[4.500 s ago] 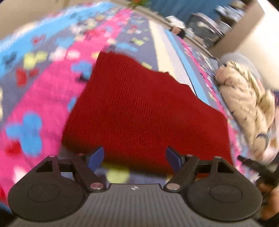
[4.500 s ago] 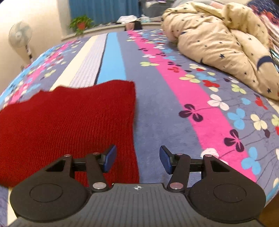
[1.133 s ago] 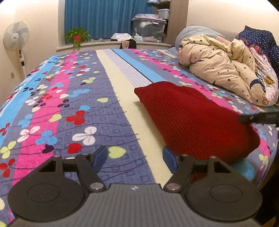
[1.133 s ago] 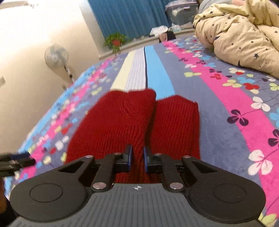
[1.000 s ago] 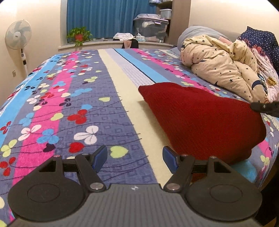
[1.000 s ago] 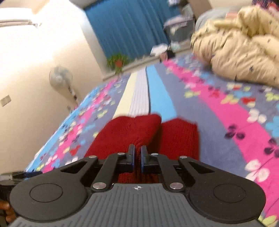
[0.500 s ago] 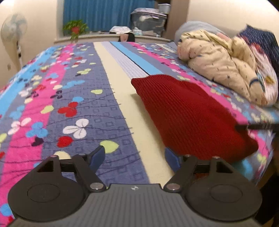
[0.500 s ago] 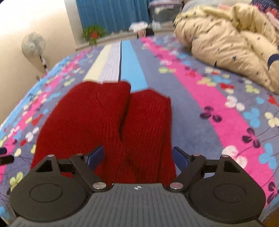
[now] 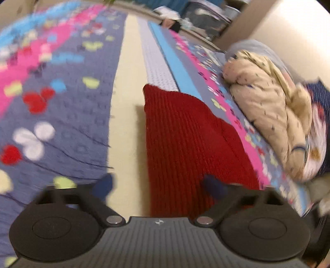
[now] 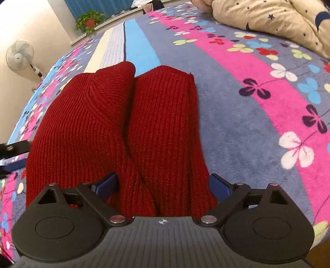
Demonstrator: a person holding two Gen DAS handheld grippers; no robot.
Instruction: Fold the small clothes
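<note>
A dark red knitted garment (image 10: 123,127) lies on the flowered bedspread (image 10: 257,115), folded so two lobes meet along a middle crease. My right gripper (image 10: 163,185) is open, its jaws wide apart over the garment's near edge. In the blurred left wrist view the garment (image 9: 181,144) runs away from the near edge. My left gripper (image 9: 158,185) is open and empty, straddling the garment's left edge. The left gripper's tip also shows in the right wrist view (image 10: 12,148) at the garment's left side.
A rumpled cream quilt with stars (image 9: 268,115) lies on the right of the bed; it also shows in the right wrist view (image 10: 278,18). A standing fan (image 10: 19,54) and a potted plant (image 10: 88,19) stand beyond the bed. The bed's near edge is just under both grippers.
My right gripper has opened and let go of the folded garment, then dropped closer over it. My left gripper has swung right and closer, onto the garment's left edge.
</note>
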